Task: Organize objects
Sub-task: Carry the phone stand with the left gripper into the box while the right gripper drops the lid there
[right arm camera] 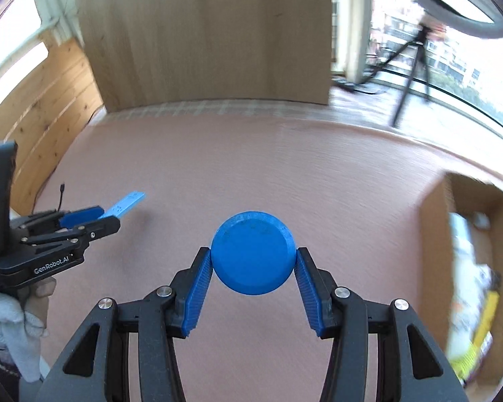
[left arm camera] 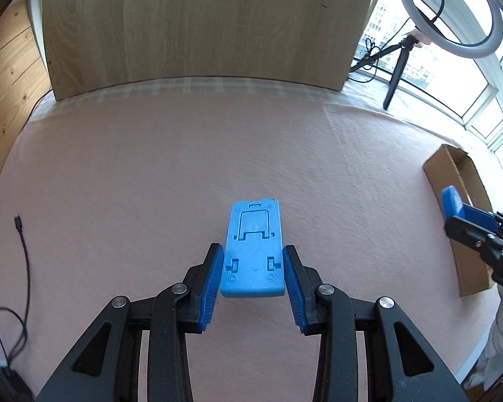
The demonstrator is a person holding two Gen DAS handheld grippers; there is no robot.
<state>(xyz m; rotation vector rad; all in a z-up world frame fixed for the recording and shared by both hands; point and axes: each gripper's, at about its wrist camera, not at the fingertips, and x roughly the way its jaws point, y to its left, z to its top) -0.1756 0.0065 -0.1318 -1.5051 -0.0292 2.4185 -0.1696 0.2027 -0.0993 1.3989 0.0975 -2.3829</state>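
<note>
My left gripper (left arm camera: pixel 253 251) is shut on a light blue flat plastic stand (left arm camera: pixel 253 234) and holds it above the pink cloth. It also shows in the right wrist view (right arm camera: pixel 125 204), sticking out of the left gripper (right arm camera: pixel 94 217) at the left. My right gripper (right arm camera: pixel 254 258) is shut on a dark blue round disc (right arm camera: pixel 253 251), held above the cloth. In the left wrist view the right gripper (left arm camera: pixel 452 204) shows at the right edge, over the cardboard box (left arm camera: pixel 466 221), with the dark blue disc (left arm camera: pixel 450 199) seen edge-on.
A pink cloth (left arm camera: pixel 151 174) covers the table. An open cardboard box (right arm camera: pixel 432 234) at the right holds several items. A wooden board (left arm camera: pixel 198 23) stands at the back. A ring light on a tripod (left arm camera: pixel 449 10) stands back right. A black cable (left arm camera: pixel 20 244) lies at the left.
</note>
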